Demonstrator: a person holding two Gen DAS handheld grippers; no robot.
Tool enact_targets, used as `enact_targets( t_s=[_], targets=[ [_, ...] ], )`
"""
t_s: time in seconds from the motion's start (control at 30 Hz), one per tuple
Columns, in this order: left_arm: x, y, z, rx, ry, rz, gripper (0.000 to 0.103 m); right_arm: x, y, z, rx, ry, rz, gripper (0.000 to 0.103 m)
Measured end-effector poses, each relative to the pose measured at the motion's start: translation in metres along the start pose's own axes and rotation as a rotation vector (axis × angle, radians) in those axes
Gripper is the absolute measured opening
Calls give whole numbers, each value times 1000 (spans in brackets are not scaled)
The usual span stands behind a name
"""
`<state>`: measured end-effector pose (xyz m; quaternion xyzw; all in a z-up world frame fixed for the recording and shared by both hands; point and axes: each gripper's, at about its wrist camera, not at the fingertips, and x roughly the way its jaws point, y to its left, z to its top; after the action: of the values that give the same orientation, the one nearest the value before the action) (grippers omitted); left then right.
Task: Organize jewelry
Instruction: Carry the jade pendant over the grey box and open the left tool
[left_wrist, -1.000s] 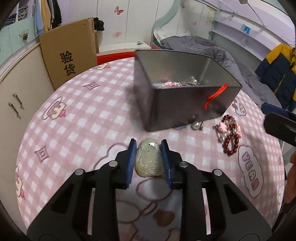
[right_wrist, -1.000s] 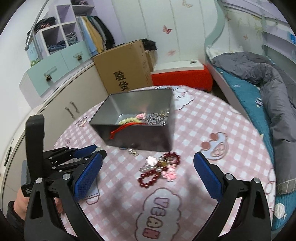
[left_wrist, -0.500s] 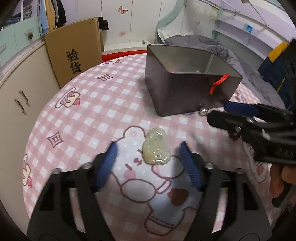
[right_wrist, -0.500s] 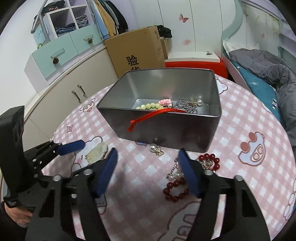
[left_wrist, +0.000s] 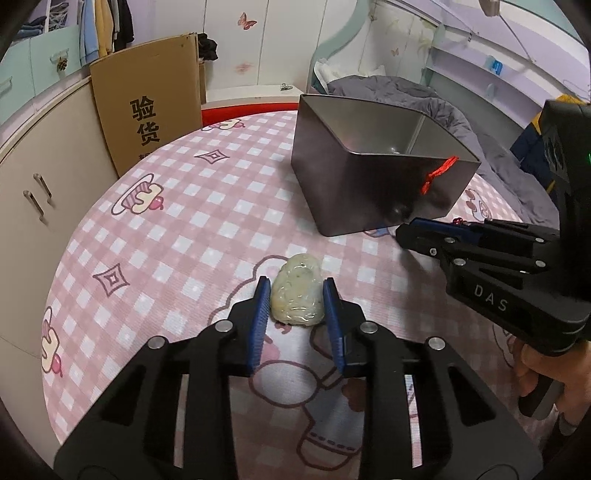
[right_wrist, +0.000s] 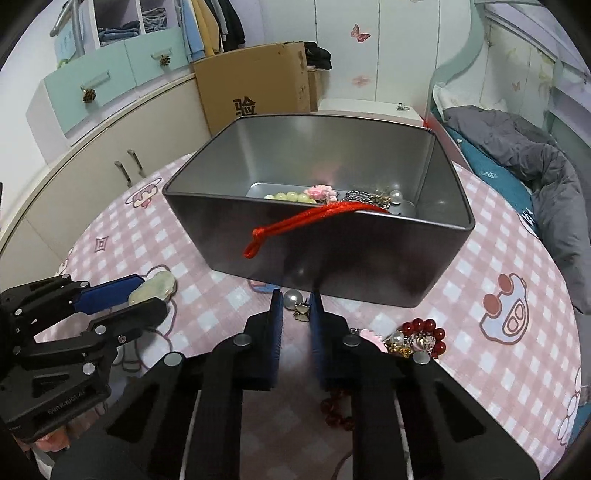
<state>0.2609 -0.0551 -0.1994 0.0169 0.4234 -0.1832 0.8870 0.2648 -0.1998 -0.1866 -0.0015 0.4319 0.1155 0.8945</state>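
A pale jade pendant lies on the pink checked tablecloth. My left gripper is shut on it, blue pads against both its sides; it also shows in the right wrist view. A grey metal tin holds beads and chains, with a red cord over its front wall. My right gripper has closed around a pearl earring lying in front of the tin. The right gripper also shows in the left wrist view.
A red bead bracelet with charms lies right of my right gripper. A cardboard box stands behind the table, cabinets to the left, a bed with grey duvet to the right.
My left gripper opened half a second ago and has closed again on the jade pendant. My right gripper moved toward the tin and narrowed from wide open around the pearl earring.
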Motion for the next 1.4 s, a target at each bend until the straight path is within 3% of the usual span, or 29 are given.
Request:
enact_targets(
  t_s=[0.37, 0.63, 0.87, 1.03, 1.4],
  targets=[
    [-29, 3, -2, -16, -47, -16, 28, -47, -1, -13, 7, -53, 107, 11],
    [-80, -7, 34, 11, -189, -34, 28, -109, -3, 15, -16, -192, 137, 11],
    [-123, -21, 85, 62, -341, -37, 28, -164, -18, 59, -47, -343, 134, 11],
    [-132, -31, 113, 74, -390, -35, 28, -175, -26, 81, -63, -389, 116, 11],
    [-105, -45, 138, 56, -351, -58, 28, -144, -44, 110, -37, -343, 150, 11]
  ],
)
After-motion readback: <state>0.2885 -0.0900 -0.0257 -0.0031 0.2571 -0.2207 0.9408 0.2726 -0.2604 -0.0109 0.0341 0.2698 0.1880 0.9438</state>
